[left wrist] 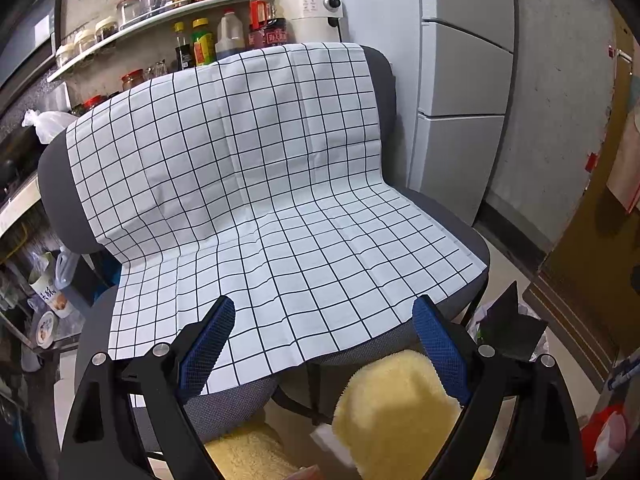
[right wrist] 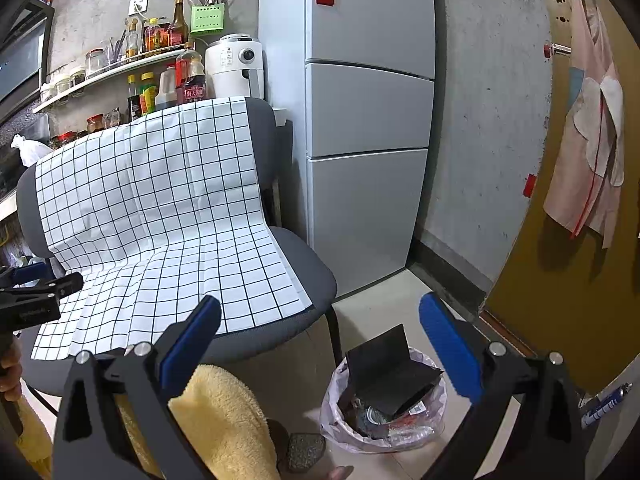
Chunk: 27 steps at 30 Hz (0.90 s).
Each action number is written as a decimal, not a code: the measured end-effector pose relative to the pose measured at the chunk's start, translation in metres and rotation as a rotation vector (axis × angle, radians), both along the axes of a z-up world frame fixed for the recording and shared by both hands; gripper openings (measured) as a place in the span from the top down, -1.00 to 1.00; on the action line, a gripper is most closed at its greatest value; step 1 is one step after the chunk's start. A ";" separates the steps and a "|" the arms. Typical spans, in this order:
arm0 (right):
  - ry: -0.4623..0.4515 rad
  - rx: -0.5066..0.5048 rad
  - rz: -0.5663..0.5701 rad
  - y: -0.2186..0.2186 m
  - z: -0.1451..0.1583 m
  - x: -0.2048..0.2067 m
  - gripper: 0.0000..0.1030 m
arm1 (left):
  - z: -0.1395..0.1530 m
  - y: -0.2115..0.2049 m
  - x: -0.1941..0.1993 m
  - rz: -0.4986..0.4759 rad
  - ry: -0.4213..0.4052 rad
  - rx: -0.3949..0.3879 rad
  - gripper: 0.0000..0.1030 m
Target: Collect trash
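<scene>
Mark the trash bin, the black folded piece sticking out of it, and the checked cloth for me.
trash bin (right wrist: 332, 404), right wrist view, on its bag-lined rim.
black folded piece (right wrist: 386, 368), right wrist view, its flat face.
checked cloth (left wrist: 256, 184), left wrist view, mid-backrest.

Checked cloth (right wrist: 160, 216) draped over chair (right wrist: 304, 272) back & seat. Fridge (right wrist: 368, 120) just right of chair, behind it. Trash bin (right wrist: 384, 400) on floor, front-right of chair, w/ folded card (right wrist: 388, 368) sticking out of it. Bottle shelf (right wrist: 112, 68) on wall behind chair.

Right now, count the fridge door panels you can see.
3: all on the grey fridge right of the chair, stacked: the top panel, the middle panel, the bottom panel near the floor.
</scene>
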State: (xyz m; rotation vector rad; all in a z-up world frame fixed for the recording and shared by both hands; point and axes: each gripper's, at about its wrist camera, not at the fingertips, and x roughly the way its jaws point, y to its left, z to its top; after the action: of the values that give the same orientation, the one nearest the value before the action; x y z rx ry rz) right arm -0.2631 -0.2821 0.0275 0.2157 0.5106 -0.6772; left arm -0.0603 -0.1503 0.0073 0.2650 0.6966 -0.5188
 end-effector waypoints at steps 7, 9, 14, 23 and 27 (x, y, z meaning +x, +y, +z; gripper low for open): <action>-0.005 0.000 -0.003 -0.001 0.000 0.000 -0.88 | 0.003 0.003 0.000 0.014 -0.004 -0.009 -0.74; -0.006 0.001 -0.003 -0.002 -0.001 0.000 -0.88 | 0.003 0.003 -0.001 0.017 -0.006 -0.008 -0.74; -0.005 0.001 -0.002 -0.003 -0.001 0.000 -0.88 | 0.003 0.003 -0.001 0.020 -0.004 -0.007 -0.74; -0.005 0.002 -0.005 -0.002 -0.002 -0.001 -0.88 | 0.002 0.003 0.000 0.021 -0.004 -0.010 -0.74; -0.005 0.002 -0.005 -0.003 -0.002 -0.001 -0.88 | 0.001 0.004 -0.001 0.028 -0.002 -0.012 -0.74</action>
State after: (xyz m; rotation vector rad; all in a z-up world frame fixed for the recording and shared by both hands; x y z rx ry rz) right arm -0.2641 -0.2851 0.0254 0.2203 0.5062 -0.6807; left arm -0.0610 -0.1465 0.0079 0.2441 0.6938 -0.4954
